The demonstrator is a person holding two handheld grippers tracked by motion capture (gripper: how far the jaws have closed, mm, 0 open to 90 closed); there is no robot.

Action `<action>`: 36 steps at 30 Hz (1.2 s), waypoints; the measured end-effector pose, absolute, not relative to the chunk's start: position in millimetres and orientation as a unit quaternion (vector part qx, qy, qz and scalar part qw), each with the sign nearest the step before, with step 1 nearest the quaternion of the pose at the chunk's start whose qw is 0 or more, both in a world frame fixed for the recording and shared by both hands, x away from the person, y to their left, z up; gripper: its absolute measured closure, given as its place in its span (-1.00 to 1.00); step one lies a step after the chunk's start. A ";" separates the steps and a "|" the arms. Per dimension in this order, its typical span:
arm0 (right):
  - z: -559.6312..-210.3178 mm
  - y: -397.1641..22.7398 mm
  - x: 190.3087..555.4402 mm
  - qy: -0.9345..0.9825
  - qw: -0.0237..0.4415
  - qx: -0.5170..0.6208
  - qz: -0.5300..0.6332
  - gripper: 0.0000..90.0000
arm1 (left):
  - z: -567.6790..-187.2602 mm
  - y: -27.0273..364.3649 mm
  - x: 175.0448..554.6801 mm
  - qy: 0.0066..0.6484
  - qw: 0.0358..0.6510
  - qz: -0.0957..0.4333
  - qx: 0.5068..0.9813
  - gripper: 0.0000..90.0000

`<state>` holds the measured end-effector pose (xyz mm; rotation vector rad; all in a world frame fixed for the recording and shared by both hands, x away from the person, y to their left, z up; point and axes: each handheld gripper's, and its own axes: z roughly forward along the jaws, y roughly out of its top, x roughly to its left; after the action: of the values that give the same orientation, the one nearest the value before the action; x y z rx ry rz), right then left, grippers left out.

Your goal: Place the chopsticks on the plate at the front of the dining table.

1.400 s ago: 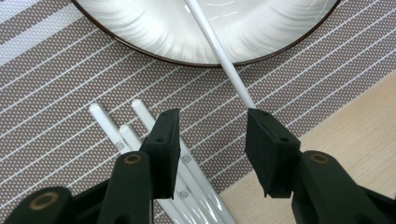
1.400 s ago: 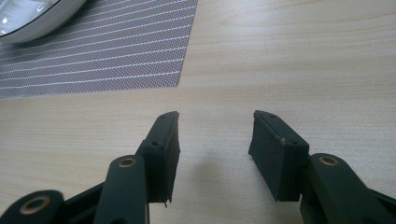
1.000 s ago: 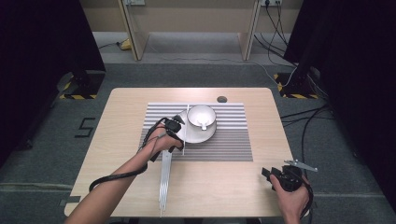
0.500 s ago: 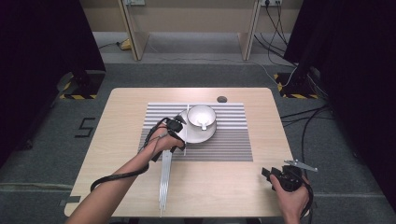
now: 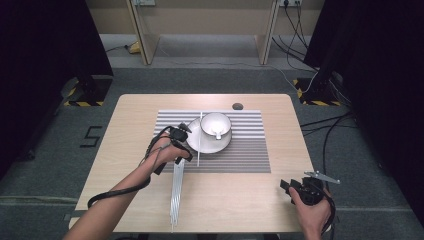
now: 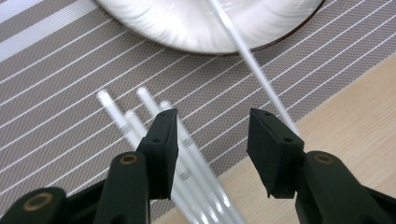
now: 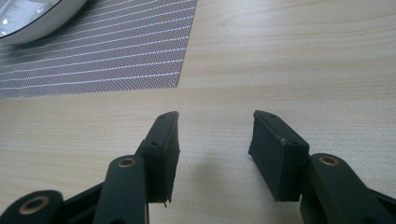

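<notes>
Left gripper (image 5: 184,131) has barely shifted since the earlier frame; only its jaws have just been opening, and nothing sits between the pads now. Single white straw (image 6: 254,65) runs just outside its right jaw, up over the saucer (image 5: 196,141) rim toward the cup (image 5: 216,124), so it looks freshly released there. Bundle of straws (image 6: 154,119) lies under and beside its left jaw, trailing back toward the person over the striped mat (image 5: 250,150). Right gripper (image 7: 215,140) hasn't moved, jaws apart over bare table (image 7: 303,56), holding nothing, well away from the saucer. Risks, as I read it: the lone straw rests on a curved rim, so a brush from the right jaw on retreat likely rolls it off or swings it into the cup. Left jaw is near enough to the bundle to scatter it if the hand drops or sweeps sideways. Pull straight back and up, jaws kept open.
</notes>
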<state>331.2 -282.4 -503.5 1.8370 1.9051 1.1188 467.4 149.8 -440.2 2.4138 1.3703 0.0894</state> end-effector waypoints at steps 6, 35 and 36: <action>-503.1 -282.4 331.2 0.657 0.134 0.634 0.386 0.15 | -442.2 167.7 463.4 0.506 0.177 0.028 0.844 0.17; -502.8 -283.6 331.0 0.657 0.136 0.633 0.385 0.17 | -474.7 182.7 455.3 0.531 0.139 0.027 0.835 0.29; -502.9 -283.4 331.0 0.657 0.135 0.633 0.385 0.17 | -474.8 182.8 455.2 0.530 0.137 0.027 0.837 0.32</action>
<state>331.0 -283.4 -502.9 1.8347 1.9045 1.1163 455.2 182.8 -474.8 2.4215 1.5328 0.0786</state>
